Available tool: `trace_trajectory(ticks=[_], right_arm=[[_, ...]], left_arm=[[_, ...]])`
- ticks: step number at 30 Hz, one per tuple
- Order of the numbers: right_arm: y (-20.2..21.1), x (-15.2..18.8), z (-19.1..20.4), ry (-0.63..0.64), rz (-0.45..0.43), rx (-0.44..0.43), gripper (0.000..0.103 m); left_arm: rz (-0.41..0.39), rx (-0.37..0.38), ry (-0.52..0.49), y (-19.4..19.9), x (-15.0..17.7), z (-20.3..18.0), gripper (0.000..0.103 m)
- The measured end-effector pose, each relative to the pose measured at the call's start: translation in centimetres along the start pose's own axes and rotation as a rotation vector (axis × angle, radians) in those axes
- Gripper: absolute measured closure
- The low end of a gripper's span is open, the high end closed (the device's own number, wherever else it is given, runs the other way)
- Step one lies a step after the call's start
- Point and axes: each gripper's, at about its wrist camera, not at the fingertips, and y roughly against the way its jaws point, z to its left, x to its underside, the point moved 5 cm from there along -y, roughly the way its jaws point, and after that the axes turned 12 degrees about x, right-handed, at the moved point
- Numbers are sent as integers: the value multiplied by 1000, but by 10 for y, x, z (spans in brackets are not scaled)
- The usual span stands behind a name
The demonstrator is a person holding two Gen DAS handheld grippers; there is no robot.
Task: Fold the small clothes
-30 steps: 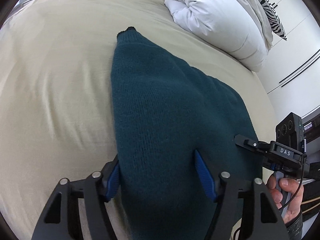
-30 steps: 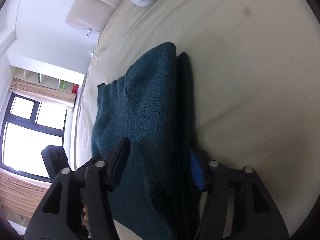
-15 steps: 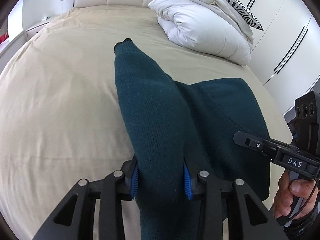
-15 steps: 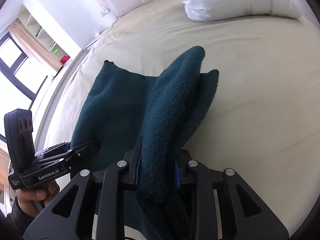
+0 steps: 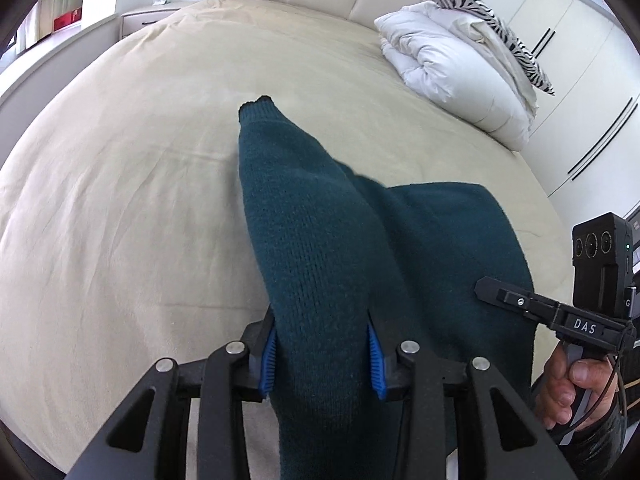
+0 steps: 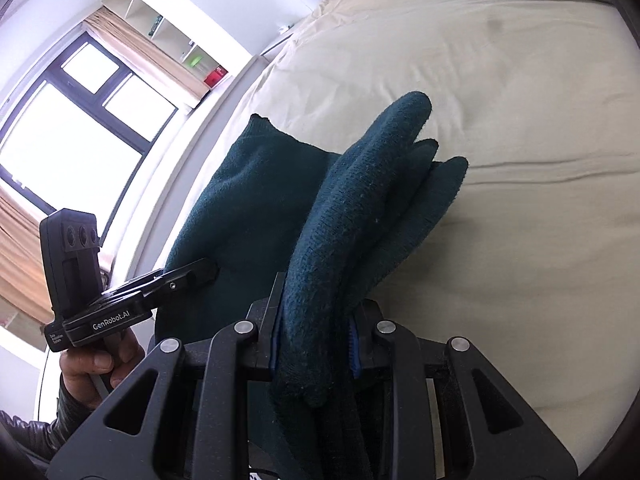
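A dark teal knit sweater (image 5: 320, 240) lies on the beige bed (image 5: 120, 200), its near part lifted off the sheet. In the left wrist view, my left gripper (image 5: 322, 360) pinches a thick bunch of the knit between its blue pads (image 5: 269, 360); its jaws are easing open slightly with the cloth still pressed between them. In the right wrist view, my right gripper (image 6: 315, 344) is shut on a folded ridge of the sweater (image 6: 360, 216), whose layers hang forward over the bed. A cuff end (image 5: 256, 106) points away.
A folded white duvet (image 5: 452, 76) and a zebra-print pillow (image 5: 492, 28) sit at the bed's far right. White wardrobe doors (image 5: 592, 120) stand on the right, a nightstand (image 5: 148, 20) far left. A window (image 6: 60, 152) and the bed's edge are left in the right wrist view.
Both grippers went from open around the sweater's near edge to closed on it. They then pulled it up and back, so the cloth now rises in bunched folds.
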Motion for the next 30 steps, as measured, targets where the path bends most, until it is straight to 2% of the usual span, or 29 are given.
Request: trace_trajectory(ticks=[2, 5, 6, 7, 8, 10, 16, 19, 20, 22, 24, 28, 30], right_arm=[[-13, 6, 0, 4, 15, 7, 80], [-46, 11, -34, -92, 76, 23, 78], [-55, 15, -48, -151, 91, -15, 77], [-60, 21, -60, -225, 86, -92, 77], [-59, 27, -68, -252, 68, -141, 78], [-61, 27, -67, -235, 34, -163, 78], [-48, 38, -65, -214, 27, -134, 75], [-41, 32, -60, -200, 16, -54, 68], [-41, 21, -61, -185, 8, -15, 67], [-28, 17, -62, -165, -17, 51, 67], [-8, 15, -64, -157, -57, 77, 67], [27, 13, -34, -104, -124, -37, 67], [25, 19, -20, -79, -104, -108, 66]], left_arm=[[-3, 3, 14, -10, 6, 11, 54], [-15, 14, -25, -16, 9, 11, 48], [-20, 14, -27, -17, 9, 12, 43], [-23, 25, -18, -16, 13, 16, 40], [-25, 45, 2, -18, 14, 20, 39], [-33, 78, 31, -21, 13, 27, 38], [-54, 85, 51, -17, 14, 28, 38], [-66, 83, 70, -10, 15, 26, 38], [-68, 76, 66, -8, 16, 24, 39], [-77, 59, 48, -2, 17, 19, 41], [-100, 53, 21, 7, 18, 9, 42], [-152, 11, -67, 20, 20, -7, 42], [-124, -21, -80, 10, 23, -3, 42]])
